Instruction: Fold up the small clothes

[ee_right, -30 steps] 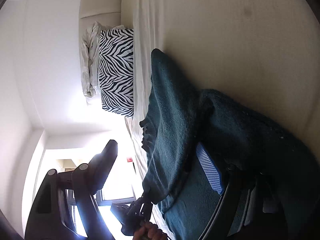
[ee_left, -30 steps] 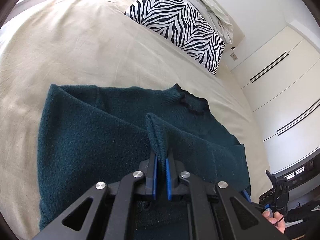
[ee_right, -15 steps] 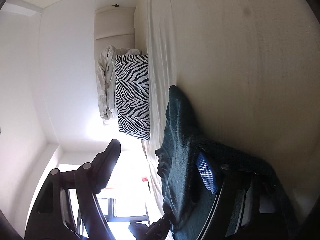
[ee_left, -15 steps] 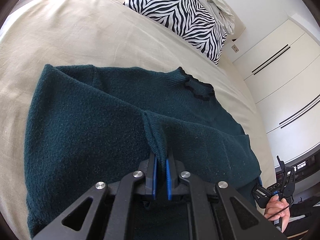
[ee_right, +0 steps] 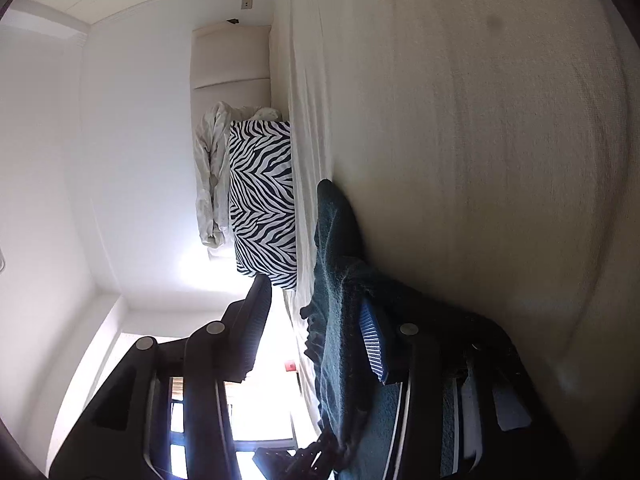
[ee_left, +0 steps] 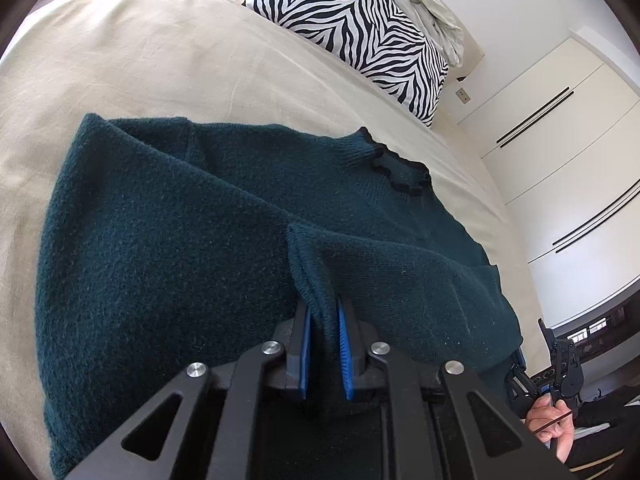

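One dark green sweater (ee_left: 168, 248) is spread on the bed (ee_left: 168, 52). Its near edge is clamped by the left hand-held gripper (ee_left: 323, 344); the right hand-held gripper (ee_right: 316, 344) is spread apart. That edge should probably be folded toward the far collar next.

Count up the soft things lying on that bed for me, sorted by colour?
Dark green: 1, the sweater
Black-and-white striped: 1, the zebra pillow
Off-white: 1, the crumpled bedding behind that pillow
Total: 3
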Tool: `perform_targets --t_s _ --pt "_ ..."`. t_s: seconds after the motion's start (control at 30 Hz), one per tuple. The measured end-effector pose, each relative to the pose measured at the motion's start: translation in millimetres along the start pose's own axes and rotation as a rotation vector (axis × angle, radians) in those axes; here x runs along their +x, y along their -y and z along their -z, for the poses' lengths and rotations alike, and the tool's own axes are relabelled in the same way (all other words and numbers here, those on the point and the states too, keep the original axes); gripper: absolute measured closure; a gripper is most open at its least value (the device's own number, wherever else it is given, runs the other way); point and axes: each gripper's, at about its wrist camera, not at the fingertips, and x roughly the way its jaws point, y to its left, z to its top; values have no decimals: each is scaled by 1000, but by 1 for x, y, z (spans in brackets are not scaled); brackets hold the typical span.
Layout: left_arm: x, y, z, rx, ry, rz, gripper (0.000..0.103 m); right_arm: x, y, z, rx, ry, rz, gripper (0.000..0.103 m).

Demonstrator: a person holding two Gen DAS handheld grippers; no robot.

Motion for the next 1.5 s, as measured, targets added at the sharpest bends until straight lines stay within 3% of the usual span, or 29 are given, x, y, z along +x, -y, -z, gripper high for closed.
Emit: perform_targets --t_s 0.1,0.2,0.33,0.5,0.67,0.7,0.77,0.87,1.0,1.1,1.13,1.23,1.3,1.4,1.43,1.5 --pt "2 -6 2 -5 12 36 87 -13 -13 9 -37 -7 57 58" --pt "3 -8 2 -1 23 50 87 -40 -32 15 -84 28 119 46" --pt "4 -9 5 1 36 55 87 -37 -77 8 -238 31 112 31" --pt "5 -13 6 -3 37 69 87 51 -112 6 -347 -208 105 31" --pt "5 -15 7 5 44 78 87 120 -97 3 -351 -362 180 32" --pt "4 -15 7 5 45 81 87 123 -83 2 -333 -364 228 33" --pt "4 -16 8 8 47 84 87 121 -67 4 -315 -382 205 43" --pt "2 -18 8 0 47 96 87 95 -58 10 -345 -378 141 44" --pt "-6 -20 6 -42 25 104 87 58 -52 9 -377 -359 229 42" --pt "-26 -17 7 -57 64 56 68 37 -74 3 -399 -315 185 39" --pt "-34 -15 7 -57 92 41 56 36 -84 1 -415 -308 159 37" --pt "-46 -10 8 -34 148 2 38 61 -110 -7 -448 -317 145 28" --pt "-36 -11 10 -10 118 -22 38 92 -103 -16 -432 -350 171 28" --pt "-30 -11 20 67 139 -40 39 125 -62 -32 -317 -349 292 35" --pt "-31 -10 21 74 134 -43 39 123 -53 -35 -300 -329 266 44" --pt "-42 -8 21 65 123 -43 39 107 -52 -35 -285 -311 226 43"
